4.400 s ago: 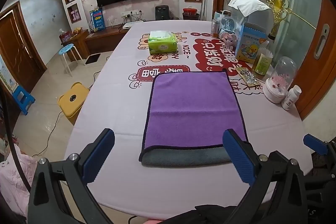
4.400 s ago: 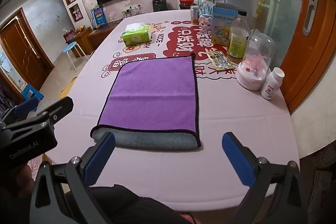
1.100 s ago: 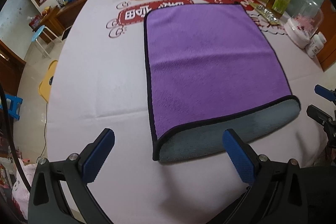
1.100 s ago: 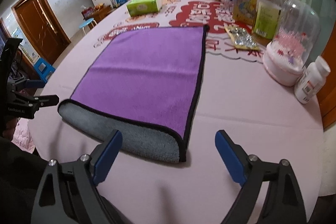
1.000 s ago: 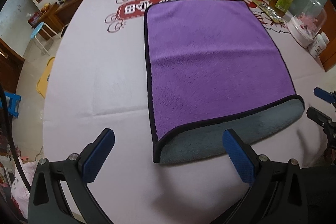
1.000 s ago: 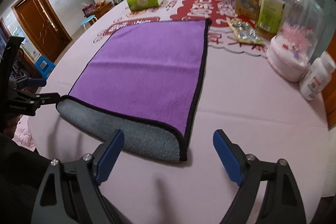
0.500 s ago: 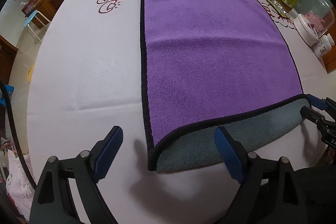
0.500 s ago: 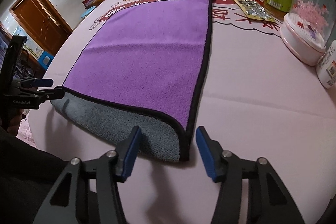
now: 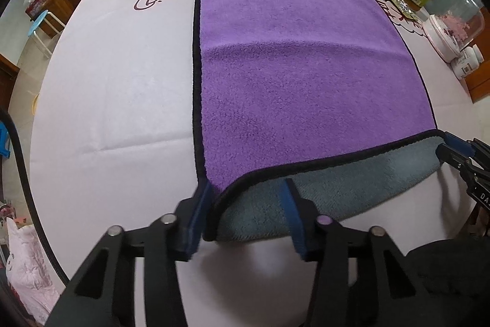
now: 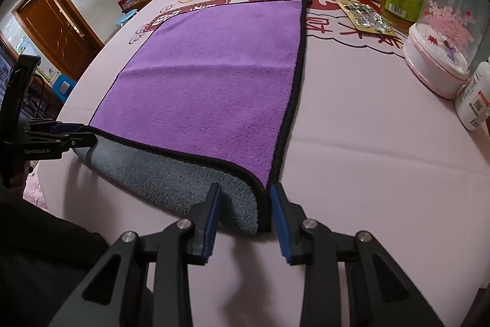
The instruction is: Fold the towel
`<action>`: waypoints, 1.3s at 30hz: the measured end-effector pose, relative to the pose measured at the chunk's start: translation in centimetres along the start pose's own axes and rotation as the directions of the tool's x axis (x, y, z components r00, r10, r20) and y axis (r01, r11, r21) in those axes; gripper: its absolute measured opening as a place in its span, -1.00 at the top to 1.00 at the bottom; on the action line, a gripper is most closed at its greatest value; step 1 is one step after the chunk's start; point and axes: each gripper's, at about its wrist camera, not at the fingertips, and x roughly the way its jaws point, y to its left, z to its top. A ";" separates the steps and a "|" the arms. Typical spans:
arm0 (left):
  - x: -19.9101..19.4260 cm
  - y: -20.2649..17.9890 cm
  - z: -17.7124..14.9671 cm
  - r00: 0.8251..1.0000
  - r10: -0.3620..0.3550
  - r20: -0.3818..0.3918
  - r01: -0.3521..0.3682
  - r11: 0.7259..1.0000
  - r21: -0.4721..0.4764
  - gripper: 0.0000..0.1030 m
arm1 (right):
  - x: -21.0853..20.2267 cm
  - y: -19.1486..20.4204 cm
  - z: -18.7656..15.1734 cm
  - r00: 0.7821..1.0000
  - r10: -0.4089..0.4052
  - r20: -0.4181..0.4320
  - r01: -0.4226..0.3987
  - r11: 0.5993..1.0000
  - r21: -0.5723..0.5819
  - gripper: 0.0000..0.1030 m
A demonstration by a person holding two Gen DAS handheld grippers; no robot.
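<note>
**Two near corners, one soft doubled towel**

Two grippers sit at the near end of the towel [image 9: 306, 66], which lies flat on the table [image 9: 116, 81], already folded once: purple face up, grey layer showing along the rounded near fold. The left gripper [image 9: 245, 204] straddles the near-left corner, its blue pads on either side of the cloth with a gap visible, so it reads as released, not yet pinching. The right gripper [image 10: 245, 207] brackets the near-right corner the same way, jaws apart.

The towel looks like plush microfibre: light, limp, likely to sag between two holds and to cling a little to the tablecloth. The black-bound corners are the firmest places to pinch, and both layers should be caught together, or the top sheet may peel away alone. The glass dome [image 10: 444, 29] and white bottle [image 10: 474, 100] stand near the right edge, so a low carry seems wise.
</note>
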 end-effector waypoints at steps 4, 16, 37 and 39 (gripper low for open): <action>0.0 0.0 0.0 1.000 -0.006 0.000 0.006 1.000 -0.008 0.46 | 0.0 0.3 0.0 1.000 0.004 -0.004 -0.004 1.000 -0.011 0.46; -0.8 1.4 -1.2 0.999 -0.030 0.011 0.030 0.999 -0.037 0.86 | 0.0 0.3 -0.4 1.000 -0.007 -0.011 0.007 1.000 -0.016 0.91; -2.4 0.3 0.4 1.000 -0.010 0.020 0.010 1.000 -0.005 0.92 | -1.6 0.1 0.3 0.998 0.026 0.060 -0.026 1.000 0.003 0.93; -3.1 0.2 0.9 0.999 -0.008 0.032 0.008 1.000 0.003 0.92 | -2.0 0.0 0.7 0.997 0.030 0.077 -0.030 1.000 0.005 0.93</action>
